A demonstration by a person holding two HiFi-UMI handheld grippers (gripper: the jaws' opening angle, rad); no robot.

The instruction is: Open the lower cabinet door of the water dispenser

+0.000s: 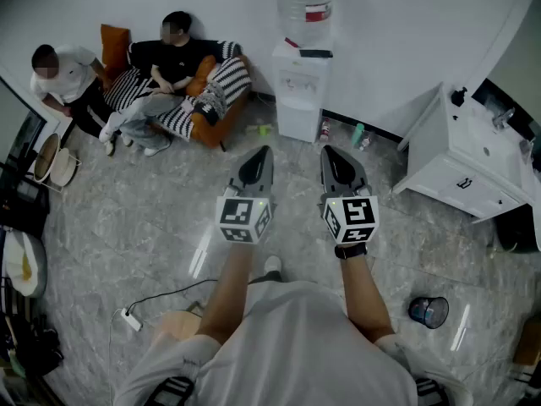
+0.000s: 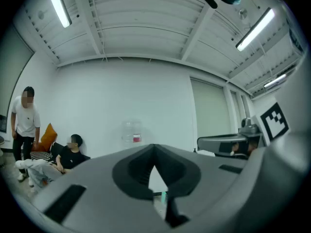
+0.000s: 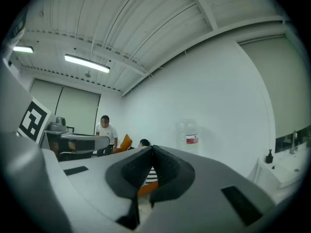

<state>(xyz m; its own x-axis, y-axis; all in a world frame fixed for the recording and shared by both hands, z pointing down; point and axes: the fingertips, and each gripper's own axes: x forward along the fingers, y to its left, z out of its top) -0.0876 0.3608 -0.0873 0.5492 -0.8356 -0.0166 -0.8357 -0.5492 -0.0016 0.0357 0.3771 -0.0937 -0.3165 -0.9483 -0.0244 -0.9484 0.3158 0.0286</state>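
Risk: L gripper (image 1: 259,154) & R gripper (image 1: 330,153) closed, empty; unless opened, may slip off dispenser (image 1: 302,83) lower door (image 1: 298,122).

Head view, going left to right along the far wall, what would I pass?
First the person in a white shirt, then the seated person in black, the water dispenser, the white sink cabinet.

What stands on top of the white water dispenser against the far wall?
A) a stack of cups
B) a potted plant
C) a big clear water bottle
C: a big clear water bottle with a red label sits on top of the water dispenser.
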